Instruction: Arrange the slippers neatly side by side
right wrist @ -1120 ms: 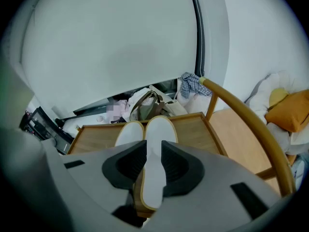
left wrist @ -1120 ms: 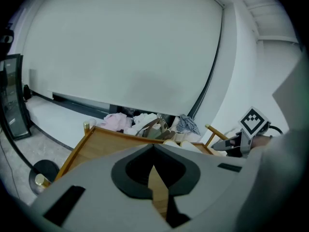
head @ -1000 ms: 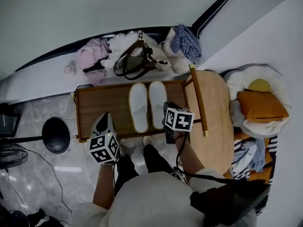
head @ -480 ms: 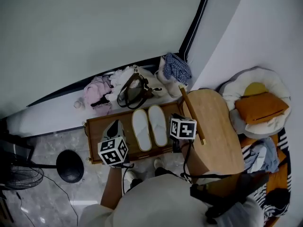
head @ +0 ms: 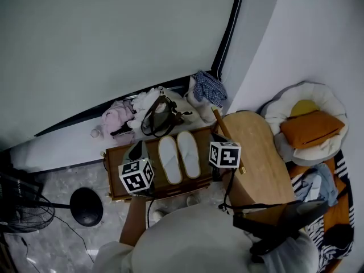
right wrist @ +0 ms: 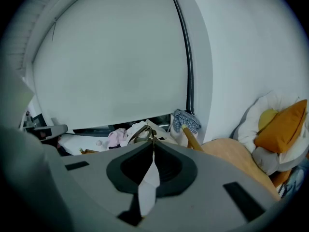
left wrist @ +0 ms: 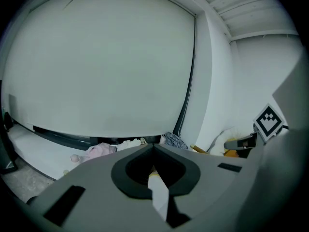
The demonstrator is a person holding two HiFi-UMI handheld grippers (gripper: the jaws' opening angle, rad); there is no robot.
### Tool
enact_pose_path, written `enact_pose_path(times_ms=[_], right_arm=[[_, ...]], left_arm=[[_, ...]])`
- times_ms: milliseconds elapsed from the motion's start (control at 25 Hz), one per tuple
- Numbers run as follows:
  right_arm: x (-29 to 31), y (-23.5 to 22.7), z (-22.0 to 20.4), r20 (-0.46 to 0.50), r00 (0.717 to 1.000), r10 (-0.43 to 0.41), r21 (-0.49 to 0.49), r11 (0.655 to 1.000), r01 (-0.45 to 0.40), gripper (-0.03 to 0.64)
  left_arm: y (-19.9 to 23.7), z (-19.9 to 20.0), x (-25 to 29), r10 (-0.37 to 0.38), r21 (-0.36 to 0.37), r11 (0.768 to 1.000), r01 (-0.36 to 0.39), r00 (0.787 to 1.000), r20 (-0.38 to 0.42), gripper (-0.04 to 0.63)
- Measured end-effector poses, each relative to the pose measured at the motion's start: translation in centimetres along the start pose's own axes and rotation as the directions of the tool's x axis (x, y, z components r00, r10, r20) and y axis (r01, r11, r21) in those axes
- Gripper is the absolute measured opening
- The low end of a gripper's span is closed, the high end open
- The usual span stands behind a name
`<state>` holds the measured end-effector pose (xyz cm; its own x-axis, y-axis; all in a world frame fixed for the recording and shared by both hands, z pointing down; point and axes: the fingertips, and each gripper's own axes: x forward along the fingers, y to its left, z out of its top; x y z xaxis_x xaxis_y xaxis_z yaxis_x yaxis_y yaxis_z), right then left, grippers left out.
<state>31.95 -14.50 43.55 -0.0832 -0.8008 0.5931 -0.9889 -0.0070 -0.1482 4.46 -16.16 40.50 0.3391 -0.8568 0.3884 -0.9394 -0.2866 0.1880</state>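
Slippers: the two white slippers [head: 169, 159] lie on the low wooden table [head: 153, 172], parallel and just beside each other, long sides nearly touching.
Left tongs: the left tongs [left wrist: 153, 149] are pressed together with nothing between them, held above the table's left part and off the slippers.
Right tongs: the right tongs [right wrist: 153, 145] have just been closing and now meet tip to tip, empty, up at the table's right end.
Step in hand: this looks like the pull-away after placing; the pair reads as arranged, so I'd call the task all but done.
Doing it well: lift both tongs straight up and back towards the body. Don't sweep across the table, since a brush on either light slipper would skew the pair.
Check before leaving: from the head view the toes and heels look close to level. Whether there's a small stagger I can't tell at this angle.
If a fix is needed: nudge one heel with pressed-together tips rather than pinching again.
Watch out: the handbag [head: 159, 118] and clothes crowd the table's far edge, so keep any push short of them.
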Motion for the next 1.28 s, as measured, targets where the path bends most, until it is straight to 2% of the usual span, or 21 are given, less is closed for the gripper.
enact_pose_path(times_ms=[400, 800, 1280], right_arm=[[0.1, 0.5, 1.1, 0.026, 1.0, -0.015, -0.054, 0.998, 0.016, 0.034], [0.1, 1.0, 0.9, 0.019, 1.0, -0.016, -0.058, 0.998, 0.017, 0.034], [-0.5, 1.2, -0.3, -0.001, 1.0, -0.026, -0.05, 0.998, 0.026, 0.034]], left_arm=[[-0.4, 0.4, 0.9, -0.017, 0.023, 1.0, 0.017, 1.0, -0.003, 0.017], [-0.7, 0.4, 1.3, -0.041, 0.033, 0.999, 0.042, 0.999, -0.007, 0.017], [-0.7, -0.7, 0.9, -0.053, 0.012, 0.999, 0.053, 0.998, -0.024, 0.017]])
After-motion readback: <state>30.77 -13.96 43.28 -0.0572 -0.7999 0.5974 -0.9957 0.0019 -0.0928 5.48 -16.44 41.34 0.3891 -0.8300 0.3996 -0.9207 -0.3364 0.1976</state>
